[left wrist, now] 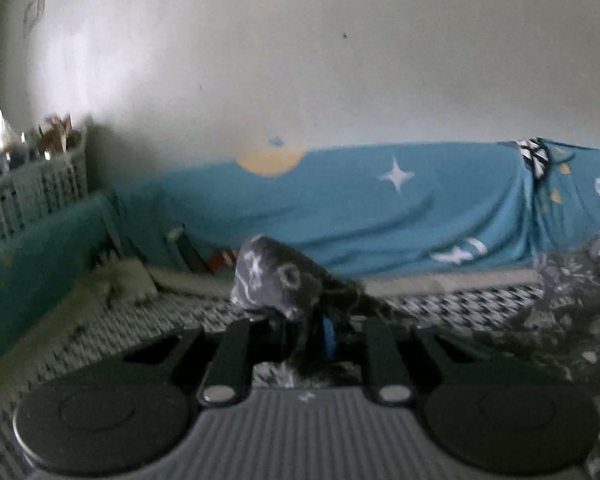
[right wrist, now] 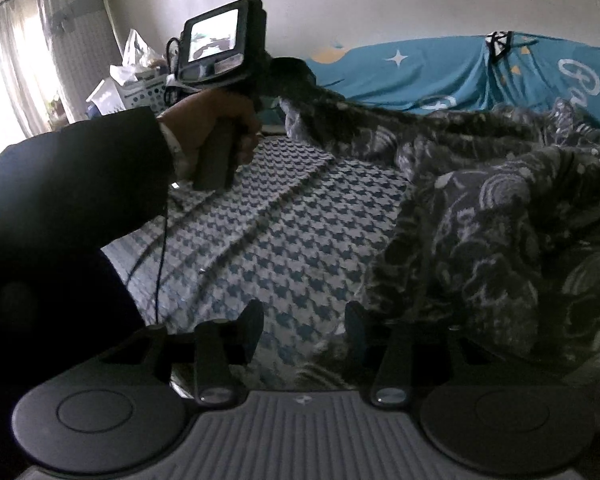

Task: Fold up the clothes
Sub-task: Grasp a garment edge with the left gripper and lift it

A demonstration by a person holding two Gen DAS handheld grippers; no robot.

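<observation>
A corner of the dark patterned garment is pinched between the closed jaws of the left gripper and held raised above the houndstooth bedsheet. The rest of the garment is draped rightward across the bed. The right gripper is held with jaws parted, nothing pressed between them, just beside the garment's near edge. A blue star-printed cover is spread behind.
</observation>
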